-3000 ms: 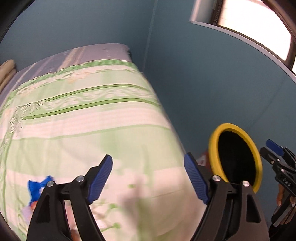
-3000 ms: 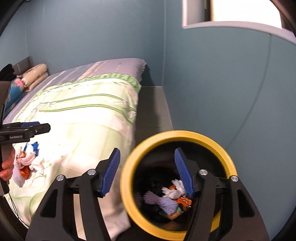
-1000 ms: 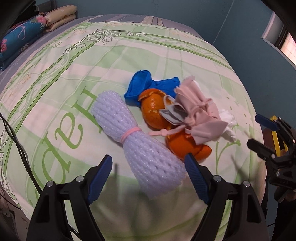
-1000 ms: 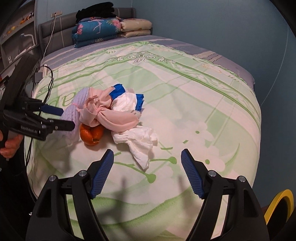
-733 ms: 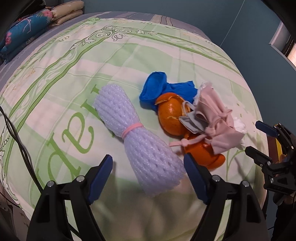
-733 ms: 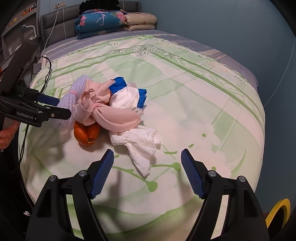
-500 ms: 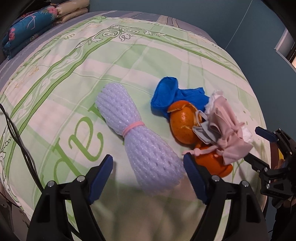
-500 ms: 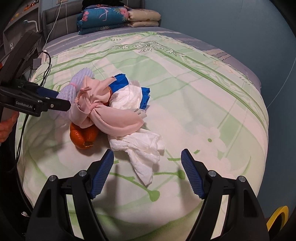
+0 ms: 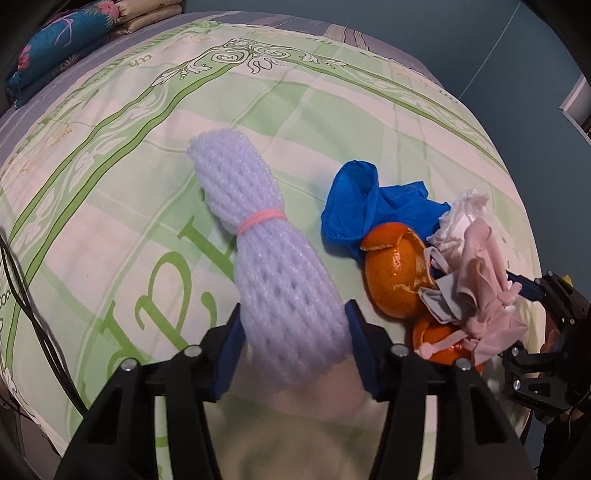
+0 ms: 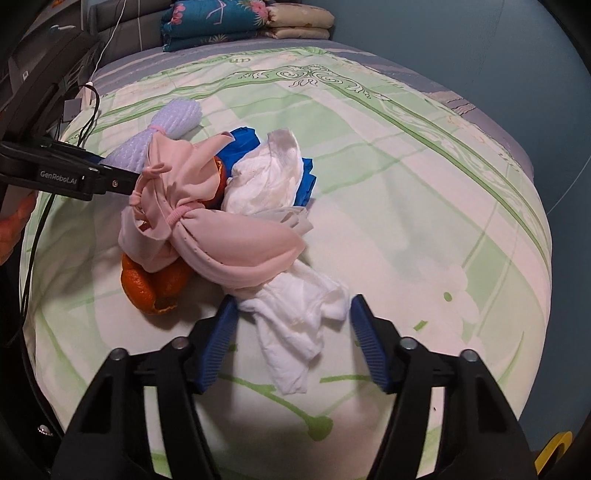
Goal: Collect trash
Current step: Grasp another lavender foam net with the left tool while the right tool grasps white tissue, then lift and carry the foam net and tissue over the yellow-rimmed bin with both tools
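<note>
Closing around the near end of a pale lilac foam-net bundle (image 9: 273,266) tied with a pink rubber band: left hand-held gripper (image 9: 295,350), blue pads at both its sides. Closing too, right hand-held gripper (image 10: 291,339), a crumpled white tissue (image 10: 295,325) lying between its pads, not yet pinched. Lying just beyond, all touching in one heap on the green-patterned bed cover (image 10: 424,192): orange peels (image 9: 395,273), a knotted pink cloth (image 10: 207,221), a crumpled blue glove (image 9: 369,210). Resting farthest, at the bed's head, folded floral blankets (image 10: 240,22).
</note>
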Motion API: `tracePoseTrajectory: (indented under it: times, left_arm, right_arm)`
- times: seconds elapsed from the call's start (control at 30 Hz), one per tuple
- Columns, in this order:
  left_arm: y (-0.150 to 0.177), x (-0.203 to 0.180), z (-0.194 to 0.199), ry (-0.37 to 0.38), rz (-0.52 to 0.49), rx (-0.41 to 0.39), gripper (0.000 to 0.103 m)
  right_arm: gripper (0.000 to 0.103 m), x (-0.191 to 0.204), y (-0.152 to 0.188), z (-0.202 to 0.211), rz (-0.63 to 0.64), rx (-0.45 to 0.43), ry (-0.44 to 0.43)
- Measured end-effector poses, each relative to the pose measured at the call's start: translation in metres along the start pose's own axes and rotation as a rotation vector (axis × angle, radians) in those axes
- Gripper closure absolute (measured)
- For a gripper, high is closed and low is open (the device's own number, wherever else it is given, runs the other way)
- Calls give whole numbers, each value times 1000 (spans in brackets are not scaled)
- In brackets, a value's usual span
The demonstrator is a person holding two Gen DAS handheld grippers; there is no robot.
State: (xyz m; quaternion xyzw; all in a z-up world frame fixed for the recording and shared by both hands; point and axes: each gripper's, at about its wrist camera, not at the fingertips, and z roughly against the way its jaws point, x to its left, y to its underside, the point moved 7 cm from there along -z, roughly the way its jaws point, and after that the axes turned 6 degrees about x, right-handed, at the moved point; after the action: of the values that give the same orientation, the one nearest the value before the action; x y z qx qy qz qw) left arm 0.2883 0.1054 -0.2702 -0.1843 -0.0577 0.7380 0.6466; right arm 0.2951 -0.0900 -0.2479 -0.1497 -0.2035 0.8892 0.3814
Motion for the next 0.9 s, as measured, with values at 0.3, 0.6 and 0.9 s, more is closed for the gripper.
tracePoseTrajectory:
  times: [0.3,0.6,0.9]
  left_arm:
    - [-2,5,2,1,21,1,78]
    - [-5,2,17,20,24,-31,80]
    - [-4,-3,34,38,21,-59,80]
  right_arm:
    - [94,-4,-7,2,-36,-24,18]
    - [95,-11,-20,25,-119,-98,-64]
    - [95,8,-23,51,-91,-160,-96]
